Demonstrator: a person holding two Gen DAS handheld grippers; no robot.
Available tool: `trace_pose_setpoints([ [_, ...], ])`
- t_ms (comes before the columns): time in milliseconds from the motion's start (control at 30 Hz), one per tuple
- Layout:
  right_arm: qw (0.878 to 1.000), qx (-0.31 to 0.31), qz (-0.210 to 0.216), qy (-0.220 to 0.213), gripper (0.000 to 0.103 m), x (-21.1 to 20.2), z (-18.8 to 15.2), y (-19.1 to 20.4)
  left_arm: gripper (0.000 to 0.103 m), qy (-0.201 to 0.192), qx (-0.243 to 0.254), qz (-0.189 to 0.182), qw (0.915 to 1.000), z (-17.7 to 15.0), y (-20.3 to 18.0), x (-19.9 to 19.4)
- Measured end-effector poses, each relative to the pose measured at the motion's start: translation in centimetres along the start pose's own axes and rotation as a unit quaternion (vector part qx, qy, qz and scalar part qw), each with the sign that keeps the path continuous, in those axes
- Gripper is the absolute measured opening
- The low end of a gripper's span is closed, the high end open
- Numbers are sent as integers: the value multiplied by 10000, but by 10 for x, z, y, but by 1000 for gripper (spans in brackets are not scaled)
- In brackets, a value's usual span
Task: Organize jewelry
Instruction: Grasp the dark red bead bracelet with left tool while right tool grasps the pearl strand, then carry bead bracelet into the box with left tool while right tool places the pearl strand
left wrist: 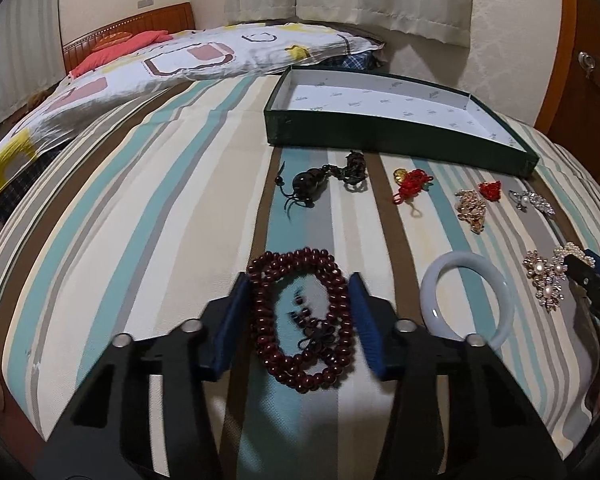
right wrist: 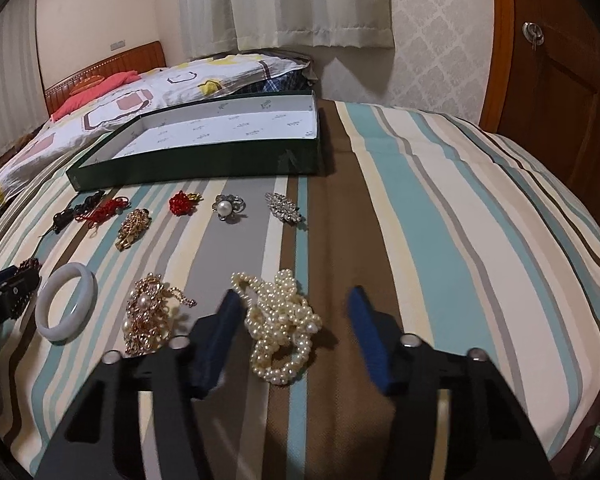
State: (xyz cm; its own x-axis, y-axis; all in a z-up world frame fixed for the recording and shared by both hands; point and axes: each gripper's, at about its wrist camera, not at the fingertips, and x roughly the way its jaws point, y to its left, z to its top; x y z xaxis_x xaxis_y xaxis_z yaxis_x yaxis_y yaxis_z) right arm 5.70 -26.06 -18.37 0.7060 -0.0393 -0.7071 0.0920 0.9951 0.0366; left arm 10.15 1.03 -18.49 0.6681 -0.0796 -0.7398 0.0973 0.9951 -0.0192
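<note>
Dark red beads (left wrist: 302,320) lie coiled between my spread left gripper (left wrist: 300,292). My right gripper (right wrist: 294,308), also released, straddles tangled pearls (right wrist: 282,324); its left finger hides their edge.

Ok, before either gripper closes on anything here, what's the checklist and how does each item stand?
1. Left gripper open around the dark red bead bracelet: ok.
2. Right gripper open, pearl necklace between its fingers: ok, though it lies nearer the left finger.
3. Green box open, with nothing visible in it: ok.
4. White bangle outside the left gripper's fingers: ok.
5. Gold pearl brooch outside the right gripper's fingers: ok, but close.
6. Fingers touching the striped bedspread: cannot tell.
</note>
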Motion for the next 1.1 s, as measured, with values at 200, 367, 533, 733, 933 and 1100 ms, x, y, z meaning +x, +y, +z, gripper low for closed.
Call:
trace_pose_setpoints([
  [200, 9998, -129, 118, 9, 23, -2, 1, 7, 19, -31, -43, -133, 9999, -1, 1, -1],
  [367, 9999, -3, 171, -20, 22, -4, 3, 4, 15, -71, -239, -292, 9993, 0, 9, -3],
  [533, 9998, 85, 184, -88, 22, -7, 5, 2, 11, -158, -282, -269, 9991, 2, 10, -8],
  [733, 9993, 105, 249, -268, 22, -17, 18, 4, 11, -319, -298, -283, 9986, 12, 9, -19],
  [933, 9979, 225, 421, -444, 22, -21, 43, 4, 11, -499, -395, -404, 9972, 37, 8, -27],
  [1100, 9959, 252, 470, -726, 22, -16, 79, 4, 11, -744, -368, -502, 9953, 69, 2, -25],
])
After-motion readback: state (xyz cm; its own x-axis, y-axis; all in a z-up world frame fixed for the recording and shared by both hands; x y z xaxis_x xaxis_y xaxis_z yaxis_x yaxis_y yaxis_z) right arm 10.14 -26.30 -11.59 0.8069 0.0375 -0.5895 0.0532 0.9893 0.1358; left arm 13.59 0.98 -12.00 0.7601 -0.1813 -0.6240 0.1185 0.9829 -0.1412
